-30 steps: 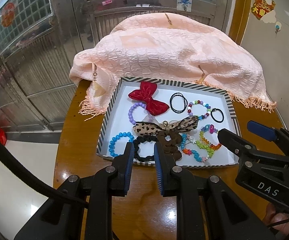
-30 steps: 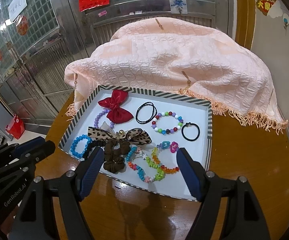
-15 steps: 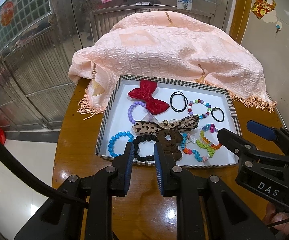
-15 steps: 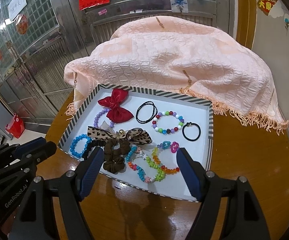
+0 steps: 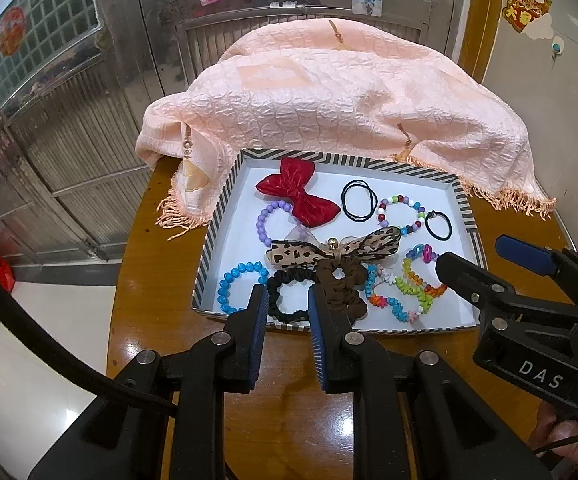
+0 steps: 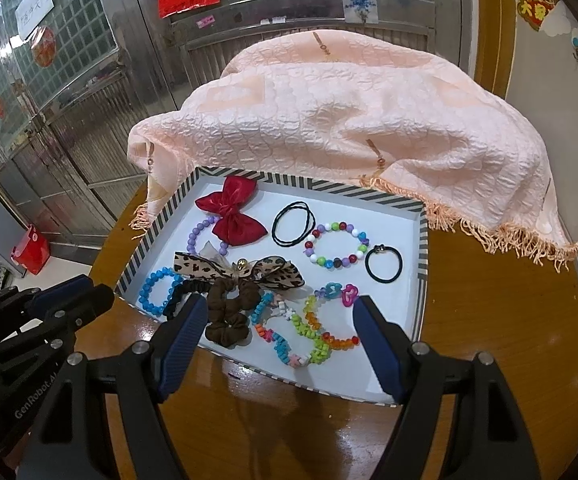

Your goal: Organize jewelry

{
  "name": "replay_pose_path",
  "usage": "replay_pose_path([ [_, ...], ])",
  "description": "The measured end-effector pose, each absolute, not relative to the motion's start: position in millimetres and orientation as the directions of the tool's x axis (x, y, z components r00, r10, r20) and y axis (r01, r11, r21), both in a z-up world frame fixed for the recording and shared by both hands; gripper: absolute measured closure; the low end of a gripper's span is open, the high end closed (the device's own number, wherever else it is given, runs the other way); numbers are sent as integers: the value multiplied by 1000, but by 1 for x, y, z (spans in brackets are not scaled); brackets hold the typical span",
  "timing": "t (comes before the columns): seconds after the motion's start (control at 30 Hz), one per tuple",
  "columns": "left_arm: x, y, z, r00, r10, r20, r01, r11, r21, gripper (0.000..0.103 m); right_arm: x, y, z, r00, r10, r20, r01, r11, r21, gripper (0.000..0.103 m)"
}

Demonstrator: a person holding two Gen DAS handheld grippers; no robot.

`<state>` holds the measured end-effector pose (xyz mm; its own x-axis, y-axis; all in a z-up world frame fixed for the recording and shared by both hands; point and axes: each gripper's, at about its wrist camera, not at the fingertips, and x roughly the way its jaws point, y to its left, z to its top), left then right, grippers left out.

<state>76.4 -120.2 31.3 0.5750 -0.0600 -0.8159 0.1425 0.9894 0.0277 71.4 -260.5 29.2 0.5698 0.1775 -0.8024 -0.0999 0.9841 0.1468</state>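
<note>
Your left gripper (image 5: 287,306) stands narrowly parted and empty at the near rim of the striped tray (image 5: 225,204) on the tabletop (image 5: 161,280); your right gripper (image 6: 279,334) gapes wide, also empty. All the jewelry lies in the tray, some overlapping. Whichever piece you take, pinch one strand only. Count: two bows, two scrunchies, two elastic hair ties, about six beaded bracelets.

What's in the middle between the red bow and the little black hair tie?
Between the red bow and the small black hair tie lie thin black elastic loops and a colorful bead bracelet, seen in the right wrist view.
</note>
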Motion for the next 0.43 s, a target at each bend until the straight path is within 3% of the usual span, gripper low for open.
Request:
replay_pose_path([
  [0.43,79,-116,27,569,-60,-820,132,991,18,97,72,-262,27,568,182,-803,-100,983,152,25],
])
